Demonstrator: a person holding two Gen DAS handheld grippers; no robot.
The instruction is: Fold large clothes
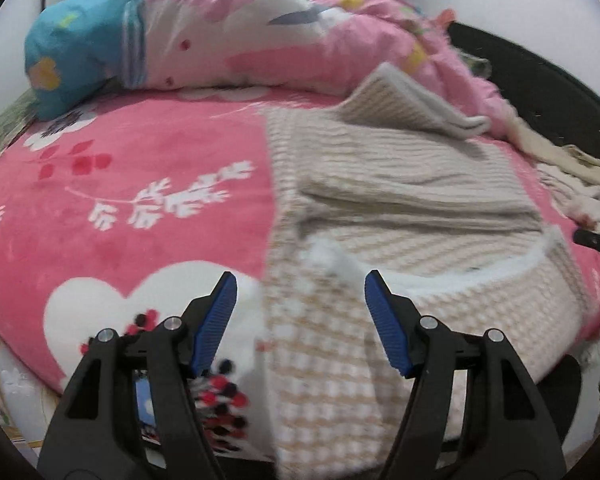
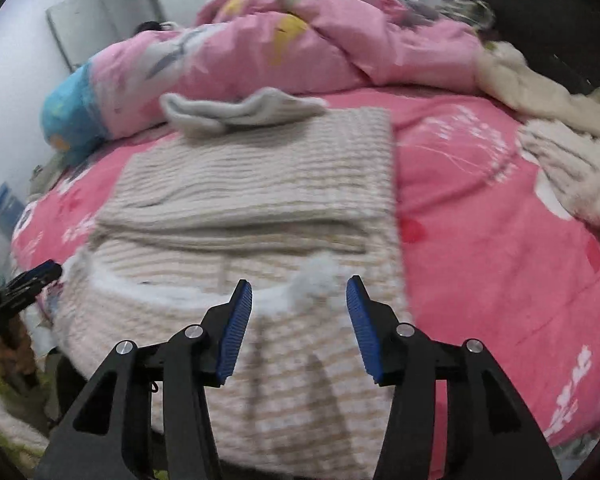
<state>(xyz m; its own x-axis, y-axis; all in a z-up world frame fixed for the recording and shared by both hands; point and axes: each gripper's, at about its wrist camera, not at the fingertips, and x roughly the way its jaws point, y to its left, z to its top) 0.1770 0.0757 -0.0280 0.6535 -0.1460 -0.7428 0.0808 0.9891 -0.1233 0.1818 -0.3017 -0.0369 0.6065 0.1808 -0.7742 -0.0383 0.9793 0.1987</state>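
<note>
Beneath both tongs, the beige knitted garment [image 2: 260,184] lies part-folded on the pink bedspread [image 1: 120,200], left gripper [image 1: 300,300] and right gripper [image 2: 299,304] gaping empty (likely poised to take its near hem).

Beige-and-white checked garment [image 1: 400,200], fleecy white lining showing at a curved opening near the front edge. Laid flat on the bed, partly folded: one ribbed panel doubled across the middle, forming a raised horizontal ridge. Far corner turned up, grey-white underside exposed, resting against the heaped bedding. Near portion draped over the bed's front edge. Same garment [image 2: 260,184] in the right wrist view: rectangular outline, straight right edge, white fluff tuft at the opening. Slightly motion-blurred in both views.
</note>
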